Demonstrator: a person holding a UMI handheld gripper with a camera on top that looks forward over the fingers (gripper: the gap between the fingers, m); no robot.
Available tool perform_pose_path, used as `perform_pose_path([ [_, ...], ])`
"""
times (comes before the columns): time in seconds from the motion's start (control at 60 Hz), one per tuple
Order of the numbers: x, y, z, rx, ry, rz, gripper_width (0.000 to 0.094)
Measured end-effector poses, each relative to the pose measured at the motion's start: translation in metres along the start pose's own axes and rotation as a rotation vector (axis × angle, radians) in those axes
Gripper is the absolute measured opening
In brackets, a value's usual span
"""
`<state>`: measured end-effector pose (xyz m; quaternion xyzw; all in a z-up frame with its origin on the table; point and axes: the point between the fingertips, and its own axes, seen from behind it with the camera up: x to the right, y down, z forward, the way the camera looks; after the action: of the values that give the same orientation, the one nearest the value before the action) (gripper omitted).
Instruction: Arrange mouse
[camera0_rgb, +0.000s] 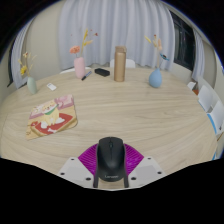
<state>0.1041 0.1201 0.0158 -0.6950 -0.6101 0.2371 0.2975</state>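
Gripper (110, 172) fingers are pinching the black mouse (110, 159) from both sides, their purple pads (92, 158) pressing on it above the wooden table (150, 115). Grasping is looking done; setting the mouse down on the table is remaining, by my judgement.

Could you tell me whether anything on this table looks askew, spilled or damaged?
Nothing stands out: the mouse sits squarely between the gripper fingers, and the bottle and vases beyond stand upright.
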Motion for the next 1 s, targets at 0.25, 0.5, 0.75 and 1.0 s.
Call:
perform_pose_path([
  [0.25,-0.112,-0.152,-0.017,0.174,-0.140,0.022,0.0335],
  [0.5,-0.236,-0.157,0.059,0.122,-0.191,0.000,0.0333],
  [0.75,-0.258,-0.089,0.115,0.025,-0.117,-0.101,0.0385],
  [1.0,-0.252,-0.090,0.098,0.011,-0.118,-0.042,0.0830],
])
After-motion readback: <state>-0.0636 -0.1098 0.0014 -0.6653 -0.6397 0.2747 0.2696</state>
